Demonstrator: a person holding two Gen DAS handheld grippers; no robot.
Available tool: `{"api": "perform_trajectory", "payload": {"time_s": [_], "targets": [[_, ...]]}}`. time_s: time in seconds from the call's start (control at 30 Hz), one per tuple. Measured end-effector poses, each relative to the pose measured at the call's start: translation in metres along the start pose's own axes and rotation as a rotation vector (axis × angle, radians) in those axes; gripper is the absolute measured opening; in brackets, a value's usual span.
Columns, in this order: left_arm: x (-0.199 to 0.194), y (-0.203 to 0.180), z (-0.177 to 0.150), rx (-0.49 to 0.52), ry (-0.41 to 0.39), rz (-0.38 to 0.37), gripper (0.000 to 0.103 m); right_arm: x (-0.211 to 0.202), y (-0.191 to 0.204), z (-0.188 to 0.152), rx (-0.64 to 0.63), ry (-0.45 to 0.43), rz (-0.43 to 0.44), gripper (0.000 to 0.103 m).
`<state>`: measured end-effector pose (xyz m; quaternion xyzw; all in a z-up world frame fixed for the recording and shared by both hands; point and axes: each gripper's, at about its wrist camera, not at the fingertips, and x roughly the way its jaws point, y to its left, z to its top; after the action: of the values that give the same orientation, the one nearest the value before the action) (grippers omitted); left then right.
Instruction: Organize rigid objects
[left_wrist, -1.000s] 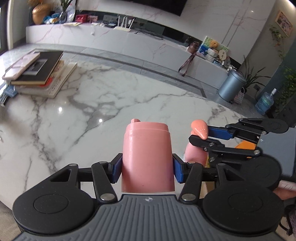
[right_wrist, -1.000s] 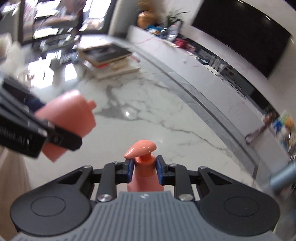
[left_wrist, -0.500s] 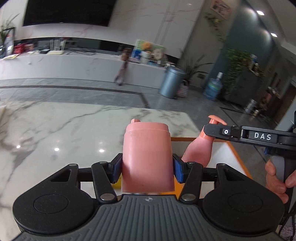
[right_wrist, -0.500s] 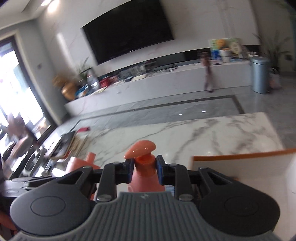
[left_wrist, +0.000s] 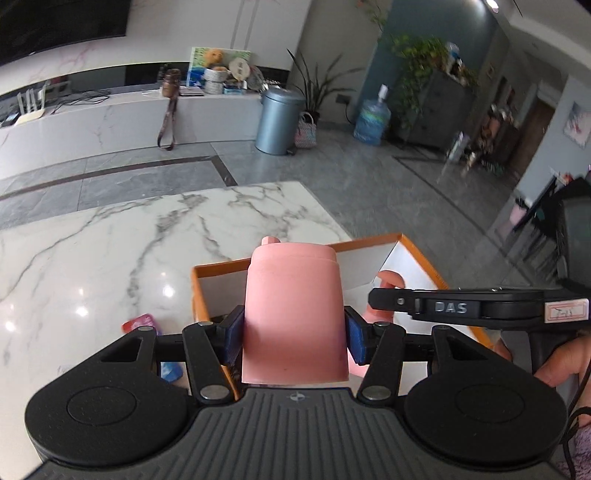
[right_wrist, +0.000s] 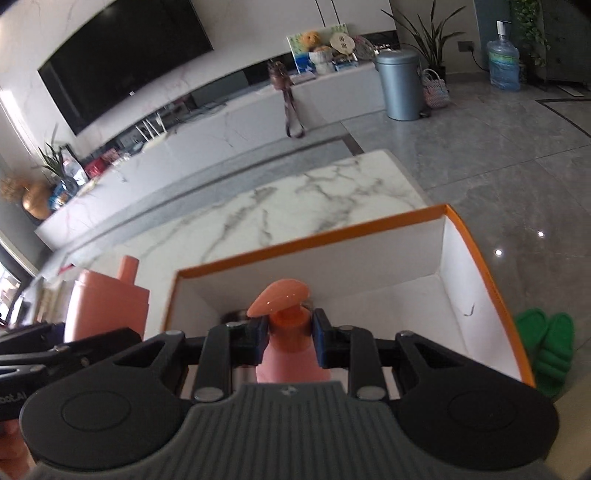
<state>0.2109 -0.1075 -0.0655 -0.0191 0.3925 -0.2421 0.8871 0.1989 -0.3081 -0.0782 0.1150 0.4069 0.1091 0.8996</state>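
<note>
My left gripper (left_wrist: 294, 338) is shut on a wide pink bottle (left_wrist: 294, 314) with a small spout, held upright over the near left edge of an open white box with an orange rim (left_wrist: 417, 245). My right gripper (right_wrist: 289, 341) is shut on the neck of a pink pump bottle (right_wrist: 286, 314) and holds it above the inside of the same box (right_wrist: 476, 266). The pink bottle also shows at the left of the right wrist view (right_wrist: 107, 306). The right gripper's side (left_wrist: 458, 306) crosses the left wrist view in front of the pump bottle (left_wrist: 388, 278).
The box stands near the corner of a white marble table (left_wrist: 110, 258). A red packet (left_wrist: 142, 321) and a blue item (left_wrist: 171, 369) lie on the table left of the box. Green slippers (right_wrist: 546, 339) lie on the floor beyond the box's right side.
Both grippers have swung to the right with their bottles, from over the open table to over the orange-rimmed box. Both stay shut on their bottles.
</note>
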Motion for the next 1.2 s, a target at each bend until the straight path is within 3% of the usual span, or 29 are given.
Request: {"api": "perform_trajectory", "payload": {"time_s": [0.3,0.47,0.6,0.77,0.83,0.9,1.2], "targets": [[0.052,-0.011,0.005,0.027,0.086,0.021,0.062,0.063,-0.019,0.023,-0.064,0.029,-0.084,0.026],[0.065,-0.01,0.008,0.013,0.108,0.032,0.062,0.085,-0.02,0.033,-0.091,0.019,-0.049,0.026],[0.07,-0.01,0.006,0.01,0.12,0.031,0.062,0.103,-0.018,0.029,-0.158,0.09,-0.039,0.027],[0.074,-0.011,0.001,0.008,0.131,0.013,0.062,0.1,-0.025,0.024,-0.138,0.112,-0.011,0.028],[0.074,-0.013,-0.002,0.012,0.137,0.008,0.062,0.096,-0.028,0.024,-0.122,0.114,-0.008,0.044],[0.073,-0.016,-0.006,0.022,0.147,0.005,0.062,0.089,-0.03,0.024,-0.097,0.116,-0.006,0.052],[0.074,-0.039,-0.021,0.129,0.199,-0.005,0.062,0.058,-0.05,0.006,0.07,0.185,-0.015,0.054]]}}
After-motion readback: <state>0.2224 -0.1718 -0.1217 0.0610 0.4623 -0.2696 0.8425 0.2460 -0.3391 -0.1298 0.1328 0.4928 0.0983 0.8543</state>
